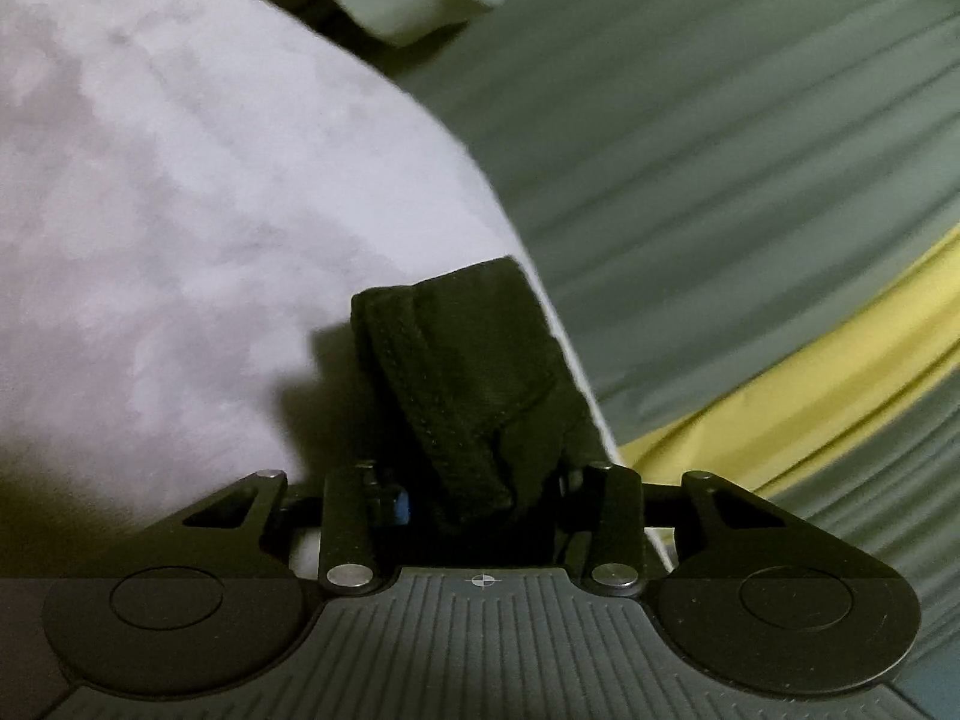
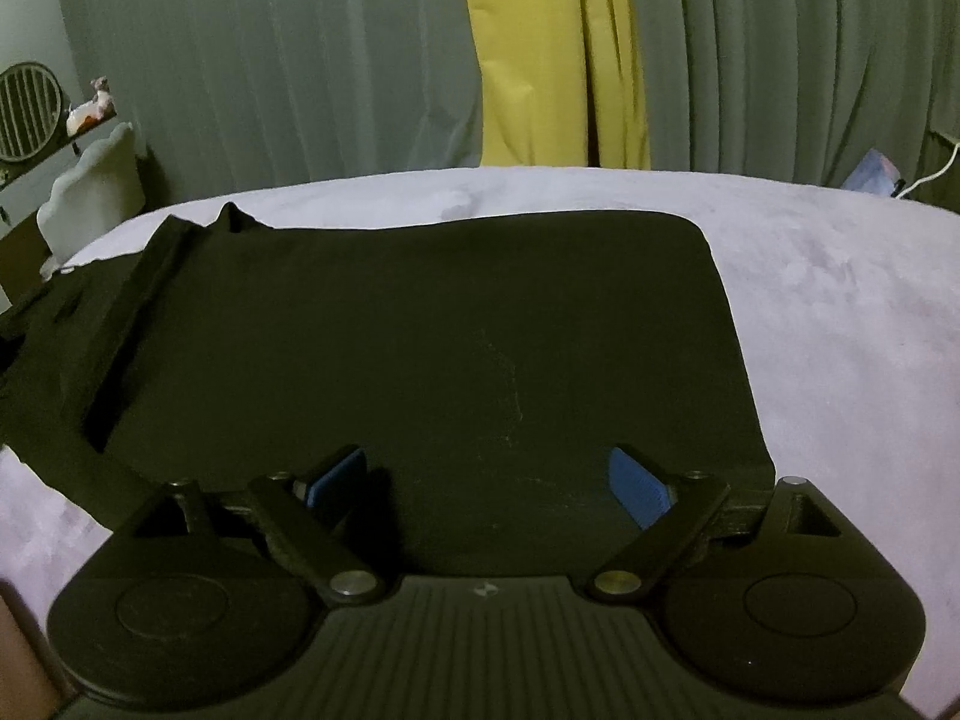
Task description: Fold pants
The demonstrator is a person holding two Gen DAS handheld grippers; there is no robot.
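The black pants (image 2: 420, 330) lie spread flat on a pale lilac bed cover (image 2: 840, 312). A band-like hem runs along their left side. My right gripper (image 2: 489, 480) is open, its blue pads (image 2: 639, 489) wide apart just above the near edge of the pants. In the left wrist view, my left gripper (image 1: 480, 480) is shut on a bunched fold of the black pants (image 1: 474, 372), with a stitched hem showing, held above the lilac cover (image 1: 180, 210) near its edge.
Grey-green curtains (image 2: 270, 60) with a yellow panel (image 2: 540, 48) hang behind the bed. A pale cushioned chair (image 2: 90, 198) and a round fan (image 2: 27, 111) stand at the left. A white cable (image 2: 936, 171) lies at the far right.
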